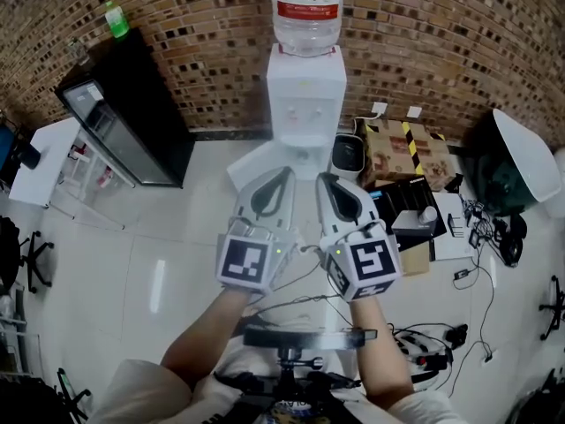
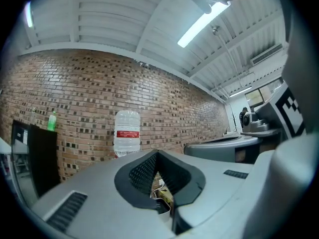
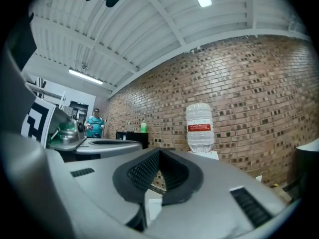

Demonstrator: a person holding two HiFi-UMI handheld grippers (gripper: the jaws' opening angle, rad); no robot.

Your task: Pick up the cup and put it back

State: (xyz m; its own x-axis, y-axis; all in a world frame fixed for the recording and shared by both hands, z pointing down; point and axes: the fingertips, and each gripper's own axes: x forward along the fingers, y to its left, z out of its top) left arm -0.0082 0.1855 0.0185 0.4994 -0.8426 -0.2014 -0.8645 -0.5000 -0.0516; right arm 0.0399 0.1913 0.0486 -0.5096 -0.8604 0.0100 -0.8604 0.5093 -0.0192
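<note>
I can make out no cup in any view. A white water dispenser (image 1: 305,95) with a clear bottle (image 1: 306,7) on top stands against the brick wall, straight ahead. Both grippers are held side by side at chest height, pointing at it. My left gripper (image 1: 281,175) has its jaws together with nothing between them, and its own view (image 2: 157,154) shows the bottle (image 2: 127,132) beyond the tips. My right gripper (image 1: 326,180) is likewise shut and empty (image 3: 159,152), with the bottle (image 3: 199,127) ahead and to the right.
A black cabinet (image 1: 132,113) with a green bottle (image 1: 116,20) on it stands at the left. Right of the dispenser are a white-and-black bin (image 1: 350,154), a cardboard box (image 1: 402,153), black cases and cables (image 1: 441,343). A person (image 3: 93,124) stands far off in the right gripper view.
</note>
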